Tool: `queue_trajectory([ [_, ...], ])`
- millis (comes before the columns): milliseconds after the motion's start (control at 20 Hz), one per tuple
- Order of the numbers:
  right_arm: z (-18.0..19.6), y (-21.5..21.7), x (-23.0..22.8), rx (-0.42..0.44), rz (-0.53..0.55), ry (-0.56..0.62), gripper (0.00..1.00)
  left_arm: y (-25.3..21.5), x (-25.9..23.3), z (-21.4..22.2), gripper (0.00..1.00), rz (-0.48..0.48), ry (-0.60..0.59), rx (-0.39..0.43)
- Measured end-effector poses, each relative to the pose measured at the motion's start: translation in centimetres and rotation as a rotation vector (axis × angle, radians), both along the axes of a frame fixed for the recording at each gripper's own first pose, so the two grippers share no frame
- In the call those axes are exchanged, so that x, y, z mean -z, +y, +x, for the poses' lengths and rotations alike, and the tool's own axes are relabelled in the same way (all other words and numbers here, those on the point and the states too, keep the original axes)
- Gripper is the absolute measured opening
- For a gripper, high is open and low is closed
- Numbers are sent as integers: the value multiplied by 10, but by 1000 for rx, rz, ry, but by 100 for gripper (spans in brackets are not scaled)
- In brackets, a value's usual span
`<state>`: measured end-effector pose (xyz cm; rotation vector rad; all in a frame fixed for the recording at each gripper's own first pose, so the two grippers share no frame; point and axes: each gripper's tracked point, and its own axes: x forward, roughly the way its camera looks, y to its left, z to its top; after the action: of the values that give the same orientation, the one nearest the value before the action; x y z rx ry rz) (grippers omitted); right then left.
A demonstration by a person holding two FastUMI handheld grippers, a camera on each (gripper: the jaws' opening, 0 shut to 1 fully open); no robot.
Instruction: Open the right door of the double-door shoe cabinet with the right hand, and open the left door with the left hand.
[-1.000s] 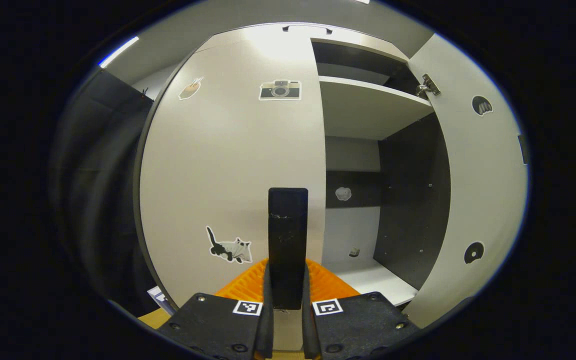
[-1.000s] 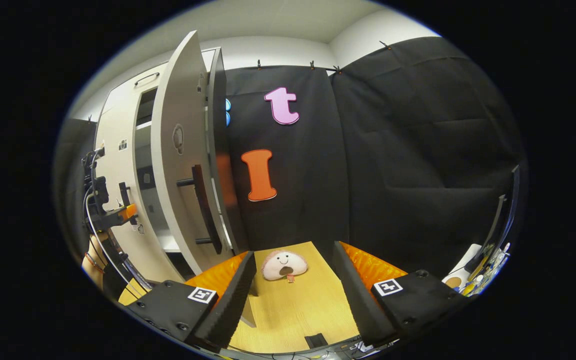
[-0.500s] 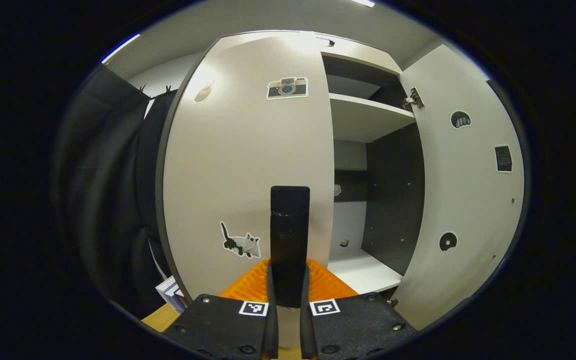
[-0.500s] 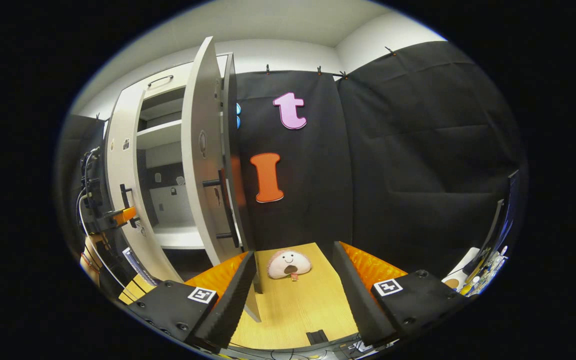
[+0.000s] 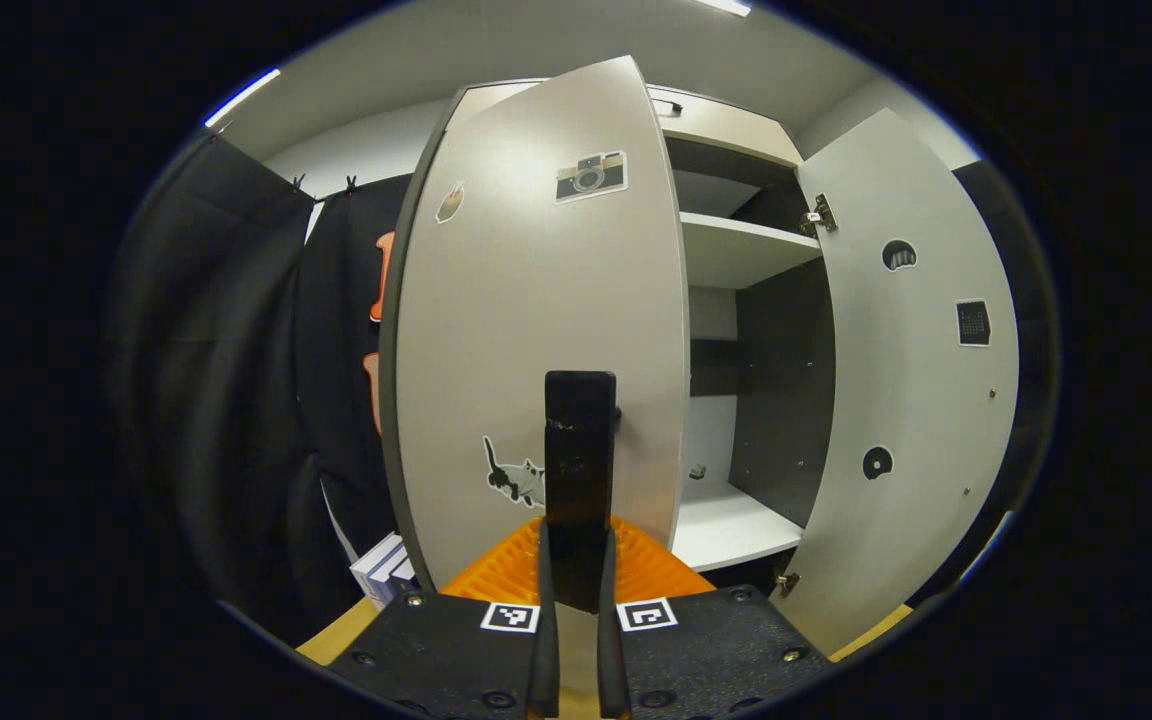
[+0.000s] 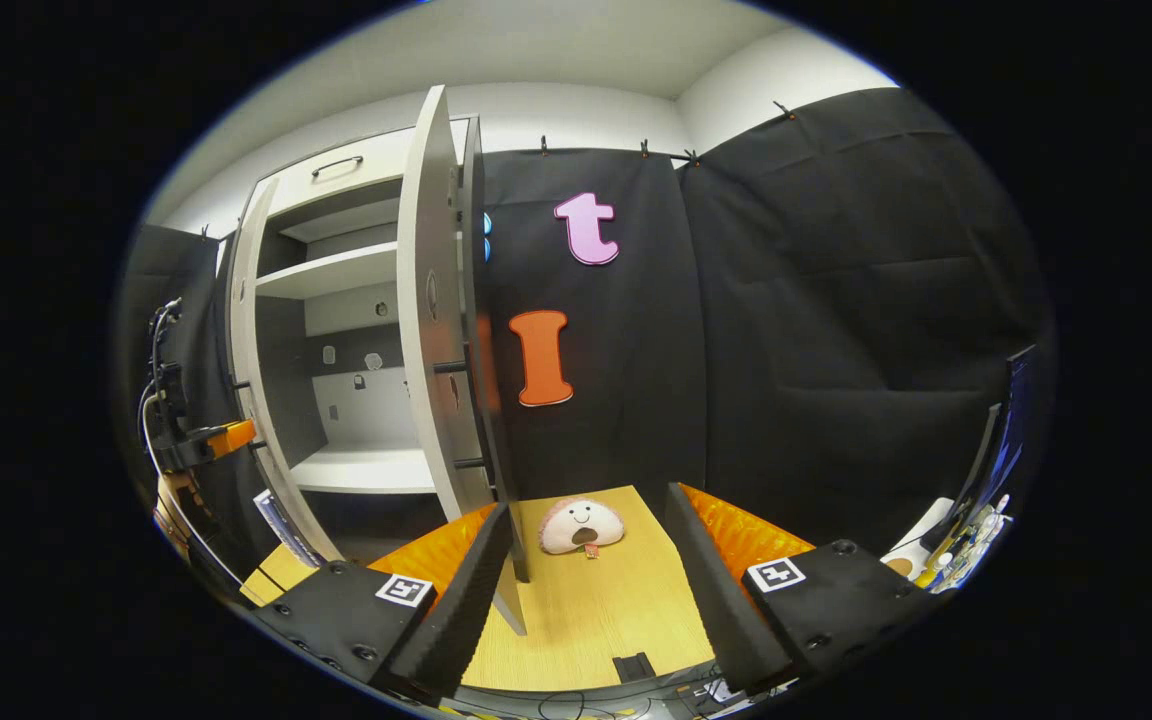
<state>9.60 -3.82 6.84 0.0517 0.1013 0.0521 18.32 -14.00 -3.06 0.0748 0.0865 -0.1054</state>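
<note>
Shoe cabinet [image 5: 736, 250], tall, pale panels with a dark interior and white shelves, standing on the wooden counter [image 6: 586, 610] against the booth wall. Right door [image 5: 911, 380]: swung wide, inner face to the left gripper view, hinge visible near its top; in the right gripper view it stands edge-on with its bar handle [image 6: 456, 415] facing outward. Left door [image 5: 546, 330]: partly open, decorated with camera and cat stickers, its free edge clear of the cabinet front. Door handle [image 5: 579, 470]: dark vertical bar, standing off the panel on short posts. Left gripper [image 5: 570, 570]: clamped narrow on the lower stretch of that bar, both fingers pressing it. Right gripper [image 6: 586, 590]: spread wide, empty, over the counter near a small plush toy [image 6: 581, 525], well apart from the right door. Handling, by judgement: panels are rigid board, light to swing, turning only about their hinges; the bar is stiff and smooth, so a firm hold mid-length suits best, pulling along the door's arc rather than straight back, lest the fingers slide or the hinges strain.
</note>
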Motion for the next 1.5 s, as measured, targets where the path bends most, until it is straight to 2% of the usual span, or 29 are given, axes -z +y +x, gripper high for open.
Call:
queue_trajectory([
  [450, -3, 22, -2, -53, 4, -11, 99, 60, -10, -36, 8, 48, -28, -69],
  [700, 2, 39, -1, -94, 16, -4, 100, 60, 3, -51, 4, 20, 16, 7],
  [850, 3, 47, -5, -114, 16, -10, 99, 61, 6, -50, 4, -24, 36, -11],
  [1000, 4, 52, -9, -124, 13, -24, 99, 65, 6, -51, 4, -3, 29, -24],
  [1250, 7, 52, -8, -130, 14, -22, 100, 70, 6, -55, 5, -30, 28, -45],
  [1500, 16, 57, -8, -146, 18, -22, 99, 112, 3, -59, 3, 33, 14, -153],
])
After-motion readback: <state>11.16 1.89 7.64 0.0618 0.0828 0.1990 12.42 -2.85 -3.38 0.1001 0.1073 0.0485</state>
